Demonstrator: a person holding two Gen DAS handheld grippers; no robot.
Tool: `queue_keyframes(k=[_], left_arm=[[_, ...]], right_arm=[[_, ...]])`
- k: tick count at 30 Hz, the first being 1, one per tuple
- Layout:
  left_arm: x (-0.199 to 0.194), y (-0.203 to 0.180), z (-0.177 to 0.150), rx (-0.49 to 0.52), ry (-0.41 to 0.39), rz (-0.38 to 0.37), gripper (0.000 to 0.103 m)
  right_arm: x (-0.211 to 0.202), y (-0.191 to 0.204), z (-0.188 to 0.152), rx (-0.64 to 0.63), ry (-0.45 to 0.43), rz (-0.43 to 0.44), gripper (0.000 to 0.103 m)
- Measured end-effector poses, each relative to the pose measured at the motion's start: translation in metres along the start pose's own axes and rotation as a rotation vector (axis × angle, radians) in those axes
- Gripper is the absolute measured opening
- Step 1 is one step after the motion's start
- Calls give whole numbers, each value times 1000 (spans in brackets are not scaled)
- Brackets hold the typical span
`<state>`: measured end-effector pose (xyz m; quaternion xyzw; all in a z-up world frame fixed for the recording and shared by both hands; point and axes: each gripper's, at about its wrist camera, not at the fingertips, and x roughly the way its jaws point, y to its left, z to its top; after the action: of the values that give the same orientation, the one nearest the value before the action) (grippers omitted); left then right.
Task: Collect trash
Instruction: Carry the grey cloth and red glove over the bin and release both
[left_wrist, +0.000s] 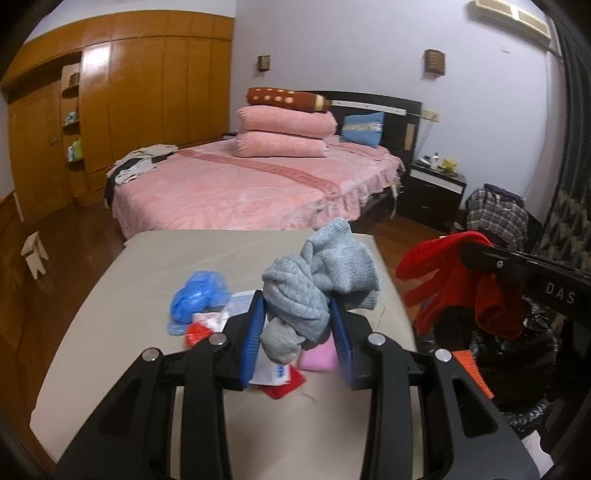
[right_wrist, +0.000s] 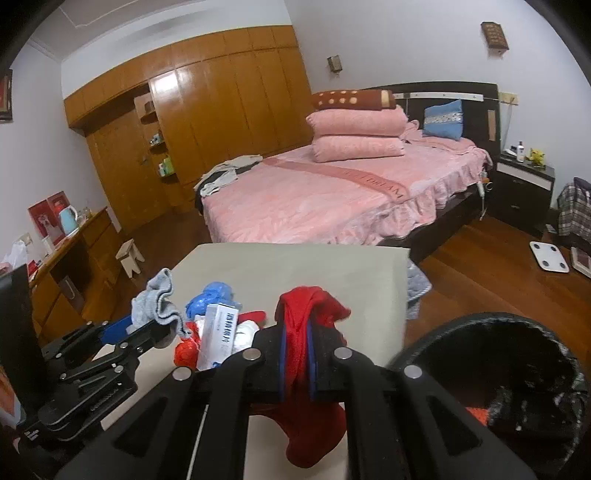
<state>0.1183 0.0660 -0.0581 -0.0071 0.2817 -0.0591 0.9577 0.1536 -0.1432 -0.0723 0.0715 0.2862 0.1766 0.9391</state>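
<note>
- Left gripper (left_wrist: 299, 328) clamps a bunched grey cloth (left_wrist: 317, 284) between its blue pads.
- Right gripper (right_wrist: 295, 350) pinches a red cloth (right_wrist: 306, 321), its tail hanging below the jaws, beside the black bin (right_wrist: 491, 354).

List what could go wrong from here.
1. The red cloth hangs loose below the right gripper and may snag the bin rim.
2. The grey cloth bulges out of the left gripper and may slip.
3. Its dangling end could drag the wrappers off the table.
</note>
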Motion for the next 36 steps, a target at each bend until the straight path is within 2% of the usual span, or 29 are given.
queue_keyframes(k=[16, 25, 32, 34, 35, 36], left_arm=[[10, -96, 6, 84, -15, -171, 34], [30, -160, 3, 145, 7, -290, 34], [48, -199, 2, 169, 22, -349, 34], [53, -207, 2, 174, 29, -368, 37], [55, -212, 1, 179, 37, -384, 42], [57, -215, 1, 181, 40, -395, 49]], right_arm=[[-60, -79, -14, 79, -48, -160, 9], [-81, -128, -35, 125, -29, -263, 9], [-91, -159, -46, 151, -19, -322, 9], [-91, -168, -49, 160, -10, -330, 11], [-91, -172, -51, 164, -6, -349, 14], [-90, -176, -54, 166, 4, -355, 25]])
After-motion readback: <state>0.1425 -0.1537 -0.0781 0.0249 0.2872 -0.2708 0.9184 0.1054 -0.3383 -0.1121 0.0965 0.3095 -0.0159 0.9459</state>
